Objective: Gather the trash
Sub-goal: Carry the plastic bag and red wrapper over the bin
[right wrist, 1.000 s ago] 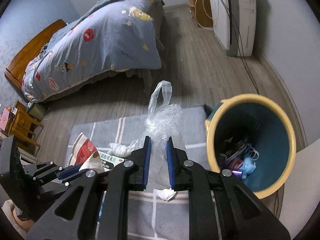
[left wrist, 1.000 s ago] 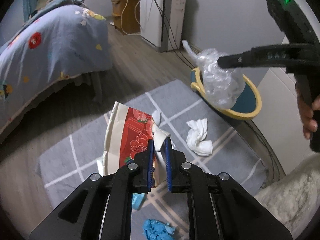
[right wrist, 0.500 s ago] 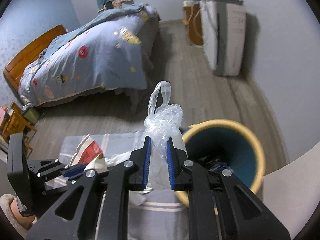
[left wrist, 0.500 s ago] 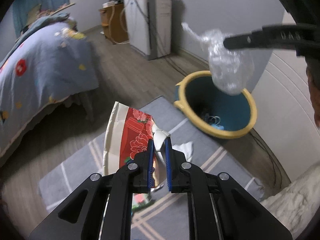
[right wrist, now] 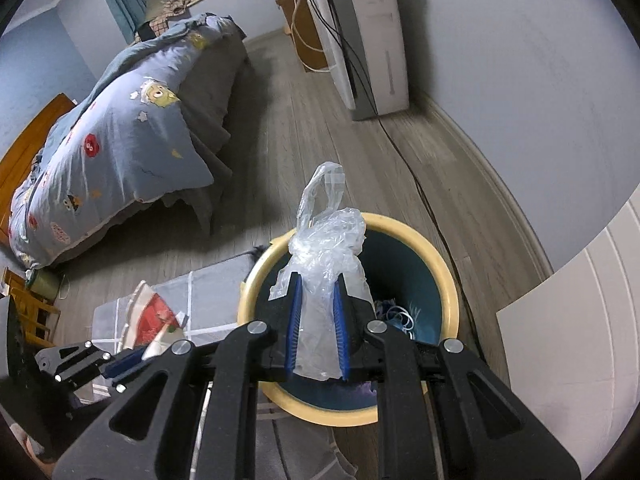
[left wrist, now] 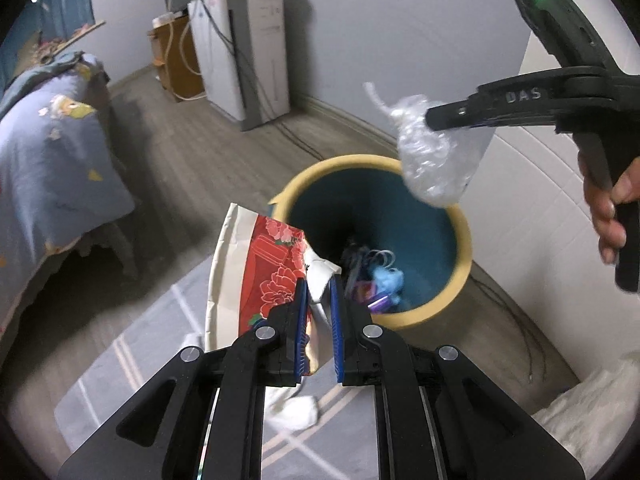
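Both grippers are clamping trash: left gripper point(left wrist: 319, 312) is pinching a red paper bag point(left wrist: 256, 276), right gripper point(right wrist: 316, 320) a clear plastic bag point(right wrist: 324, 256) hanging over the bin point(right wrist: 448, 276) rim at 12 o'clock; bin contents are looking blurred.

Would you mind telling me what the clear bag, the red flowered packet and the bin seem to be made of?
Clear bag: thin plastic film, glossy; it is see-through and crinkled, with a loop handle.
Red flowered packet: probably printed paper or card, matte; it holds creases and a torn white edge, though a laminated wrapper is possible.
Bin: likely moulded plastic, smooth; cream rim, teal inside, no seams visible.
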